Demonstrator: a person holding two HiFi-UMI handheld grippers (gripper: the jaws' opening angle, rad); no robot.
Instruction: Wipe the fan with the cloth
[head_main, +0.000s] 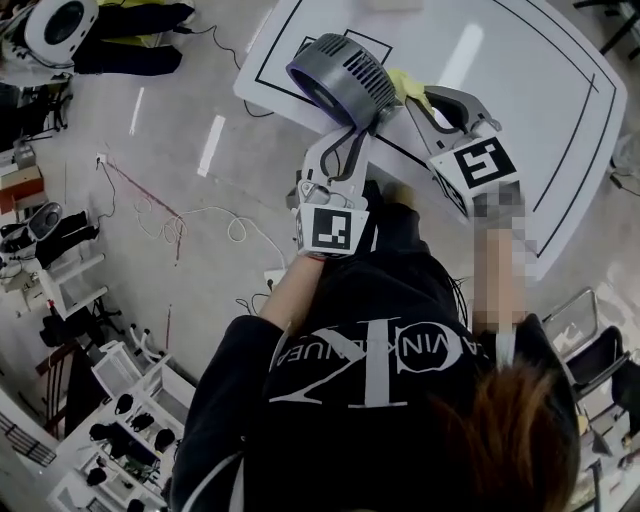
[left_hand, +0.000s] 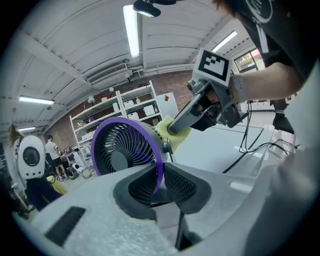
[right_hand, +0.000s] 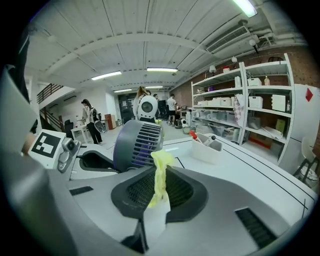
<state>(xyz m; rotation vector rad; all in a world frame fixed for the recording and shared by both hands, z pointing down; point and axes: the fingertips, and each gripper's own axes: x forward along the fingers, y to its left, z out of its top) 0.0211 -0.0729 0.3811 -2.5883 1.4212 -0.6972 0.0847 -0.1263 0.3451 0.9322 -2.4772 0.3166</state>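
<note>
A small grey fan (head_main: 340, 75) with a purple front ring is lifted over the near-left corner of the white table (head_main: 540, 120). My left gripper (head_main: 352, 128) is shut on the fan, its pads pinching the purple ring (left_hand: 159, 167) from below. The right gripper (head_main: 415, 95) is shut on a yellow cloth (head_main: 405, 85), and the cloth touches the fan's grey back housing (right_hand: 136, 145). In the right gripper view the cloth (right_hand: 159, 175) hangs bunched between the pads. In the left gripper view the right gripper (left_hand: 177, 125) reaches in behind the fan with the cloth (left_hand: 172, 131).
A white bin (right_hand: 207, 148) with small items stands farther back on the table. Black lines mark the tabletop. Loose cables (head_main: 180, 215) run over the floor on the left, white racks of gear (head_main: 120, 420) fill the lower left, and a chair (head_main: 590, 340) stands at the right.
</note>
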